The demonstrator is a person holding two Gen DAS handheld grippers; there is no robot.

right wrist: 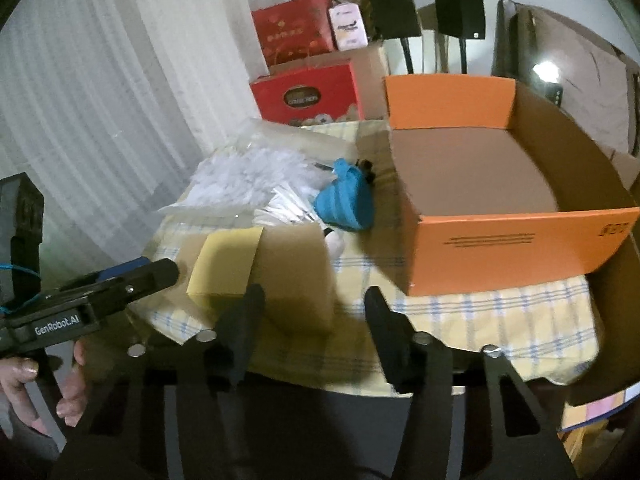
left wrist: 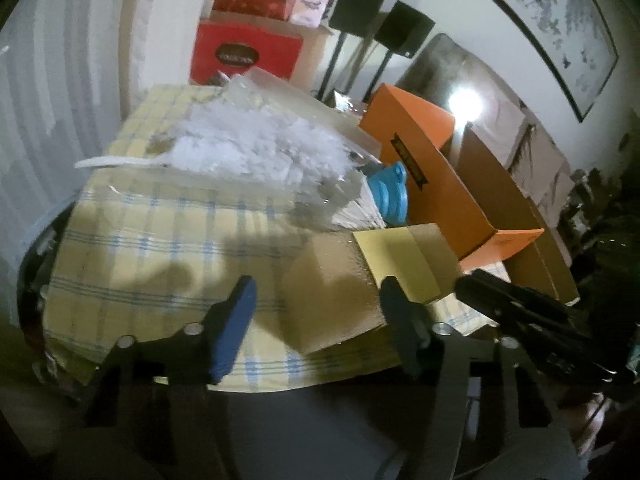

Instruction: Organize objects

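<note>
A small brown cardboard box (left wrist: 360, 280) with a yellow label lies on the checked tablecloth (left wrist: 160, 240); it also shows in the right wrist view (right wrist: 276, 268). An open orange carton (right wrist: 500, 208) stands to its right, empty inside; it also shows in the left wrist view (left wrist: 432, 168). A blue folded item (right wrist: 346, 200) and clear plastic bags of white bits (right wrist: 248, 176) lie behind the small box. My left gripper (left wrist: 320, 320) is open, its fingers astride the small box's near corner. My right gripper (right wrist: 314, 332) is open, just before the table edge.
Red gift boxes (right wrist: 308, 92) are stacked against the wall behind the table, with two black speakers (right wrist: 424, 12) on stands beside them. A large brown cardboard sheet (right wrist: 592, 168) wraps the orange carton's right side. A white curtain (right wrist: 100, 100) hangs at the left.
</note>
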